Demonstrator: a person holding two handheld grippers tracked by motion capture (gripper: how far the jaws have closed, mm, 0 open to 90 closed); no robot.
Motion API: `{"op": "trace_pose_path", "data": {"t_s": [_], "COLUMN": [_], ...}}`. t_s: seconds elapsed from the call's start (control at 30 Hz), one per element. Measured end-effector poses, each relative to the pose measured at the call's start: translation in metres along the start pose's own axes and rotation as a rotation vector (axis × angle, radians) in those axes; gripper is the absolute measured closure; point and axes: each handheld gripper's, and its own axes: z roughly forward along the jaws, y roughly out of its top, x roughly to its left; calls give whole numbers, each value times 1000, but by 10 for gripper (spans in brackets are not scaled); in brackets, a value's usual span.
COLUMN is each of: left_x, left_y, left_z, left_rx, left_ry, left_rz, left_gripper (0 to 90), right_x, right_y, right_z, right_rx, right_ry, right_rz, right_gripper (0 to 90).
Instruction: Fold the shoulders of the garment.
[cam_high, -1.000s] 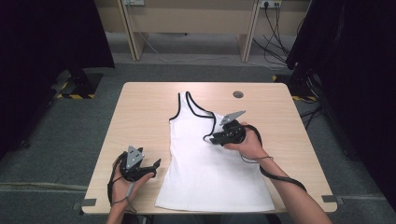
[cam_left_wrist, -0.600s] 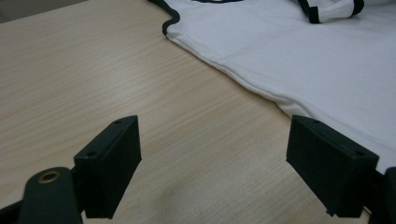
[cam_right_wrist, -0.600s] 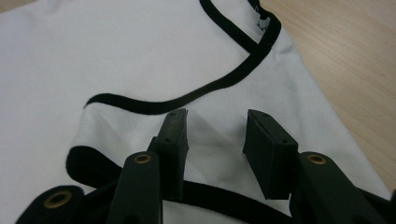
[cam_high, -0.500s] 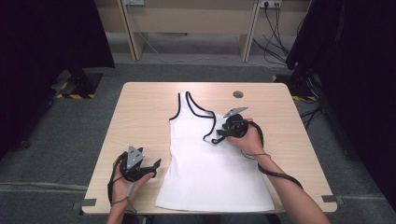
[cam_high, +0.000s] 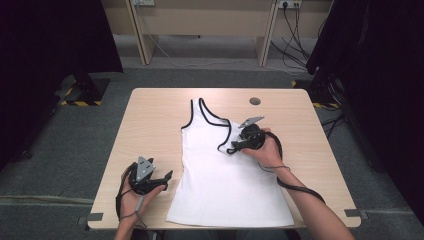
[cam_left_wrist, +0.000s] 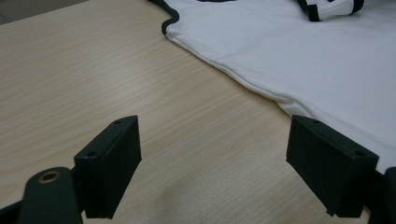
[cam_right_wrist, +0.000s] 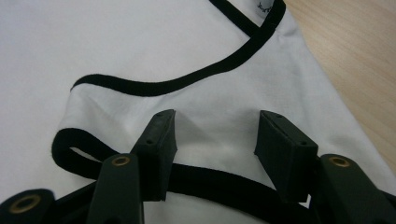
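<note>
Tank top (cam_high: 230, 175) mid-fold: my right claw (cam_high: 231, 148) has just released its folded strap; left claw (cam_high: 167, 181), spread, must next take the near-edge hem.

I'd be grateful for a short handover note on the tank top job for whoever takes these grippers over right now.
Left gripper: open, jaws wide, resting on the bare table just left of the tank top's side edge, holding nothing.
Right gripper: open; its jaws have just been opening over the folded-in right side, with the black-trimmed edge between them but not pinched.
White tank top: lies flat mid-table, hem towards the person, straps away.
Done: the right armhole side appears folded inward onto the body.
Left: the left side looks unfolded, and probably the lengthwise folds too.
</note>
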Motion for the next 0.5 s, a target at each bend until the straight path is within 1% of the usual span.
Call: {"op": "trace_pose_path", "data": {"t_s": [0.13,0.5], "left_x": [0,0], "left_y": [0,0], "left_z": [0,0], "left_rx": [-1,1], "left_ry": [-1,-1], "left_rz": [-2,-1], "left_gripper": [175,175], "right_x": [-3,-6], "right_y": [2,-1], "right_z": [-7,-24], "right_rx": [-18,-22], "right_ry": [-7,-13], "right_rz": [22,52], "right_gripper": [426,341]}}
